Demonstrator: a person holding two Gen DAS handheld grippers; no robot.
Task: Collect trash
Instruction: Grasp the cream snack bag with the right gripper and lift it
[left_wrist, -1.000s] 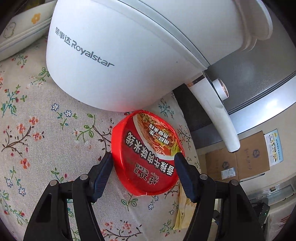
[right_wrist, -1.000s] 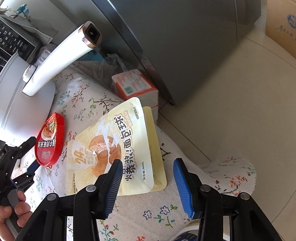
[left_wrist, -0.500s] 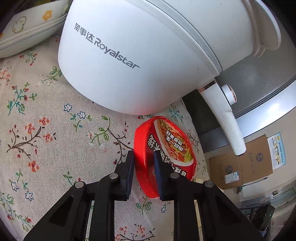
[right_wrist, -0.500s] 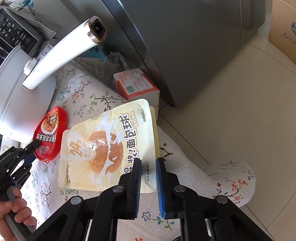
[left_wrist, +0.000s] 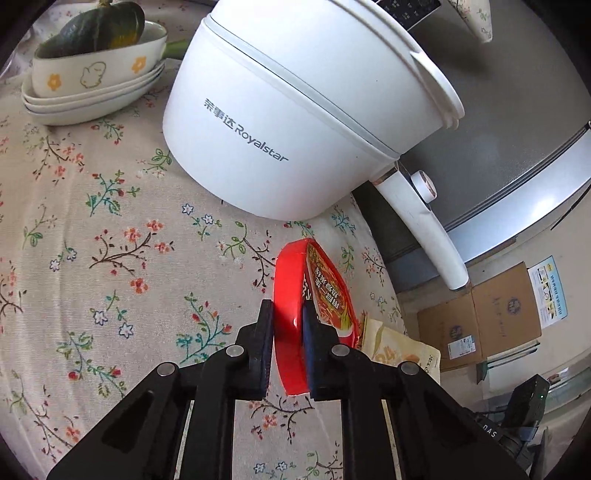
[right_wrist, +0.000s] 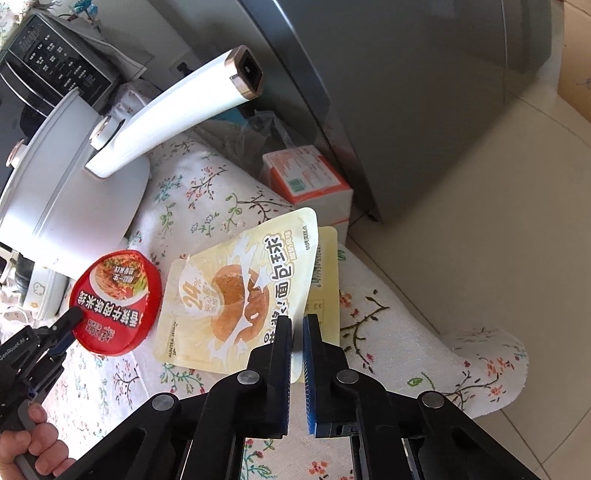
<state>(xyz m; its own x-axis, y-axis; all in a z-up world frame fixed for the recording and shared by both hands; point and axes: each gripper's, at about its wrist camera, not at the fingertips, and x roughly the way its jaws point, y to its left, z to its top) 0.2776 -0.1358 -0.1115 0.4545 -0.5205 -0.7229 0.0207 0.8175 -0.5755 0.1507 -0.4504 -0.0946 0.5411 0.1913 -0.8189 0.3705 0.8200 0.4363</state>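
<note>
My left gripper (left_wrist: 288, 328) is closing on the red lid (left_wrist: 291, 295), tilted up near the table's (left_wrist: 110, 258) edge. My right gripper (right_wrist: 297, 332) pinches the pouch (right_wrist: 236, 295) beside it.

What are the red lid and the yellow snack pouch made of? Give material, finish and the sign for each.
Red lid: probably thin plastic, glossy; it shows a bright sheen and a moulded rim, with a printed noodle label on top.
Yellow snack pouch: likely laminated plastic film, semi-glossy; it lies flat with soft creases, a sealed edge and glare across its print.
</note>
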